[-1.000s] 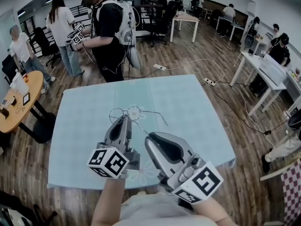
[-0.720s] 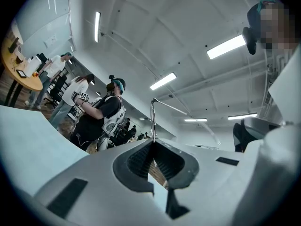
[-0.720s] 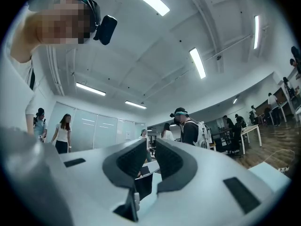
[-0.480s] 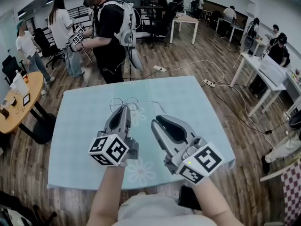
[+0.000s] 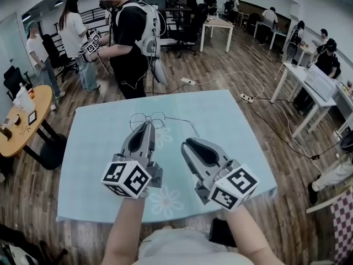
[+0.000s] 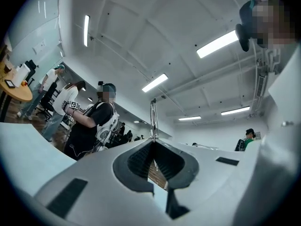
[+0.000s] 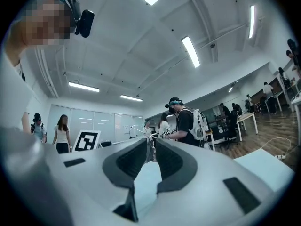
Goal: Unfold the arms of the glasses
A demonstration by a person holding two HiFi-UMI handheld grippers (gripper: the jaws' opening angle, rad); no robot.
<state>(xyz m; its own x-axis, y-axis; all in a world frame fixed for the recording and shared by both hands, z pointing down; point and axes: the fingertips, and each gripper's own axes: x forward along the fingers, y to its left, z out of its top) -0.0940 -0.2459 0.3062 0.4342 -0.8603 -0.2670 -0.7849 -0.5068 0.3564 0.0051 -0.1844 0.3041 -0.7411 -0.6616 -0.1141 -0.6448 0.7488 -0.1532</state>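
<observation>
- Blue table [image 5: 237, 120] is lying beneath glasses [image 5: 157, 117] held toward 12 o'clock.
- Left gripper [image 5: 146, 126] is pinching the wire frame, risking bending it.
- Right gripper [image 5: 187, 144], 4 o'clock of them, is idling empty, jaws having just been opening slightly, risking a snag.

Setting: open-plan office doubling as a lab. Wood floor [image 5: 220, 65]. White desks [image 5: 219, 22] with office chairs [image 5: 185, 32]. More desks along the right wall, people [image 5: 326, 57] seated at them. Strip lights [image 6: 217, 44] on a white ceiling. Power strip [image 5: 244, 96] on the floor, cable trailing from it. Standing person [image 5: 127, 43] wears a backpack rig and holds marker cubes [image 5: 91, 42]. Round wooden table [image 5: 25, 120] at left.
</observation>
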